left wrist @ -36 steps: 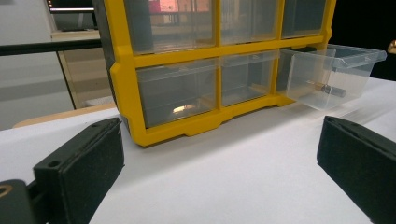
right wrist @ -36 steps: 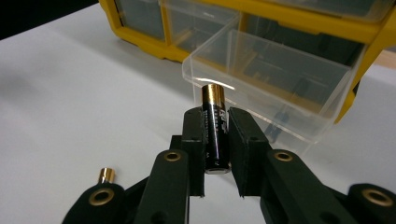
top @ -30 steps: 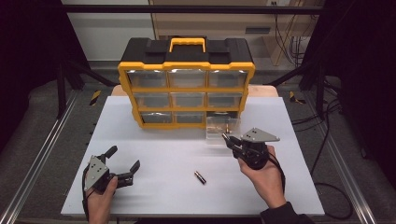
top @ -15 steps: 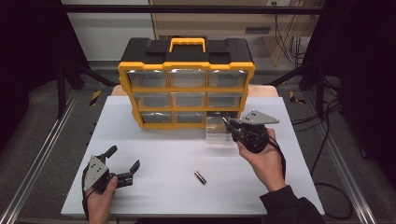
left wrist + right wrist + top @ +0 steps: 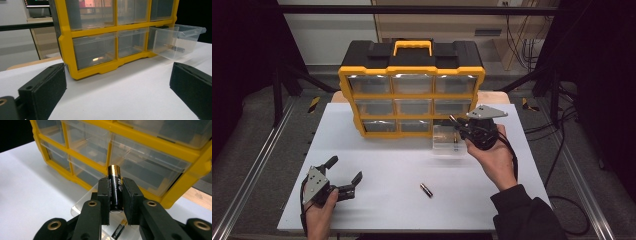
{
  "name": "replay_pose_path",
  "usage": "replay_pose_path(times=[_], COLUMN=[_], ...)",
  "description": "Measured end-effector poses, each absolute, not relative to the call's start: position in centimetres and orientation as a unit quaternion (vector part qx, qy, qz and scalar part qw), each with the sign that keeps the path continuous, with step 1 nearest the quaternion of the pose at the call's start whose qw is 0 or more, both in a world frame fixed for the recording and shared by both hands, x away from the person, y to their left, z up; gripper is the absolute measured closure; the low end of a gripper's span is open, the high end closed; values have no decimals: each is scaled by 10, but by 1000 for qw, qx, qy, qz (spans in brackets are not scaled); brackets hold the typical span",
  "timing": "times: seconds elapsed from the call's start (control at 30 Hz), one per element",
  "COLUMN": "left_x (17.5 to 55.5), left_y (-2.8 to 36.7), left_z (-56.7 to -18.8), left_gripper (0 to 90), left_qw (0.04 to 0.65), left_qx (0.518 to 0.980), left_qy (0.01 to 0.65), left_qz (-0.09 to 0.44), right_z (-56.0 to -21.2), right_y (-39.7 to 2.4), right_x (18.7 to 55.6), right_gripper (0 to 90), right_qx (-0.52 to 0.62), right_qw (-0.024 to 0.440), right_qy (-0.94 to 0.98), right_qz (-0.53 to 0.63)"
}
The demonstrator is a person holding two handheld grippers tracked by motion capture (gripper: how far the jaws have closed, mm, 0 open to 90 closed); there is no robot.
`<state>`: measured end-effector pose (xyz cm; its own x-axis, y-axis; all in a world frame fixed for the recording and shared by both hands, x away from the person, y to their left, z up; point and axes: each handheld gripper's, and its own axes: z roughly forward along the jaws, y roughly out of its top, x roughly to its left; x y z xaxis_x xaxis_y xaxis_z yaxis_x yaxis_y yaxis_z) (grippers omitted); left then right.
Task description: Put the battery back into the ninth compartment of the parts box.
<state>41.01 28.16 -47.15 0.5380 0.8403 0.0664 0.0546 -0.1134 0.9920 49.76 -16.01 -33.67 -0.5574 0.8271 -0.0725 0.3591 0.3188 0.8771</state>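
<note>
1. Right hand-held gripper (image 5: 115,202) now higher and nearer the worktop's far edge, above the pulled-out drawer (image 5: 446,142), clenched on a battery (image 5: 115,191).
2. Left hand-held gripper (image 5: 346,172) unmoved near front-left corner, released.
3. Second battery (image 5: 426,190) unmoved mid-worktop.

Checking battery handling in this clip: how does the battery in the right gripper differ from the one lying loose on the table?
The held battery stands upright, clamped between the right gripper fingers; the loose battery lies flat on the white table.
The held battery hovers above the pulled-out clear drawer; the loose battery sits nearer the person, apart from both grippers.
Both look black with a gold end.
</note>
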Motion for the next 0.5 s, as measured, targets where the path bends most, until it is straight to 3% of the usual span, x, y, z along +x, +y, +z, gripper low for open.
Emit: replay_pose_path(times=[0.5], left_x=[410], left_y=[283], left_z=[-471], left_gripper=[4], left_qw=[576], left_qx=[661], left_qy=[339], left_qz=[341], right_z=[-329], right_y=[-157], right_x=[516], right_gripper=[768], right_qx=[380], right_qw=[266], right_qy=[781], right_qz=[417])
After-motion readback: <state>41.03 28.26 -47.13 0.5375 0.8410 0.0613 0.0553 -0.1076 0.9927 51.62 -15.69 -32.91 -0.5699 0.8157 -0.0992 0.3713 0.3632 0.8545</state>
